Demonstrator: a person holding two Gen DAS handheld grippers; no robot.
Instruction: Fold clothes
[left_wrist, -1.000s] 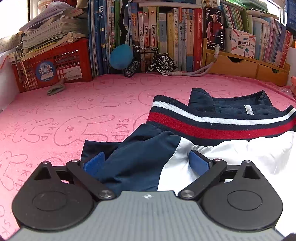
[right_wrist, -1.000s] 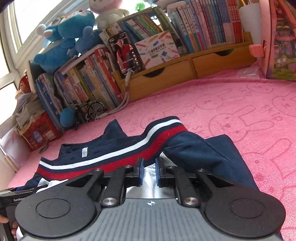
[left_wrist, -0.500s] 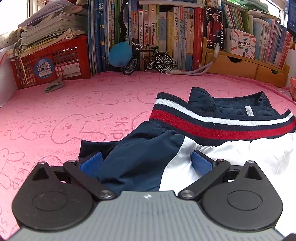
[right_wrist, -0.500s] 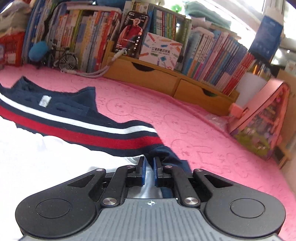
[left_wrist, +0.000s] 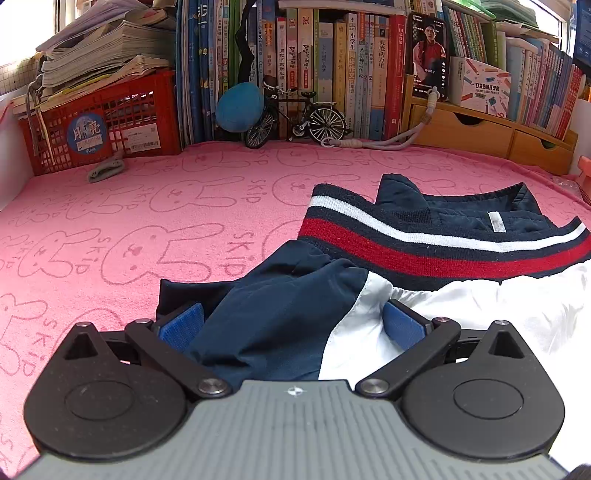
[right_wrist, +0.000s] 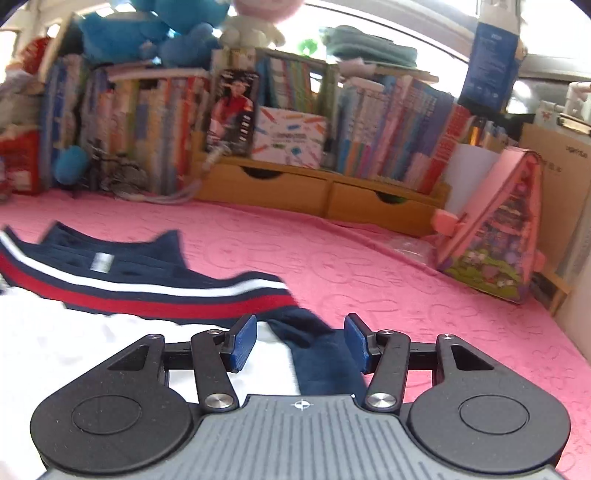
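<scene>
Navy and white, the jacket (left_wrist: 424, 258) lay on the pink cloth-covered bench (left_wrist: 147, 221), well short of its far book-lined edge. Both tools stood apart: the left tool (left_wrist: 291, 325) straddled a folded sleeve unpressed; the right tool (right_wrist: 300, 341) had just been opening, sleeve loose between. Next, flatten both sleeves squarely before halving the body.

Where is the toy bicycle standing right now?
In the left wrist view, the toy bicycle stands at the back of the pink cloth, against the row of books, just right of the blue ball.
</scene>
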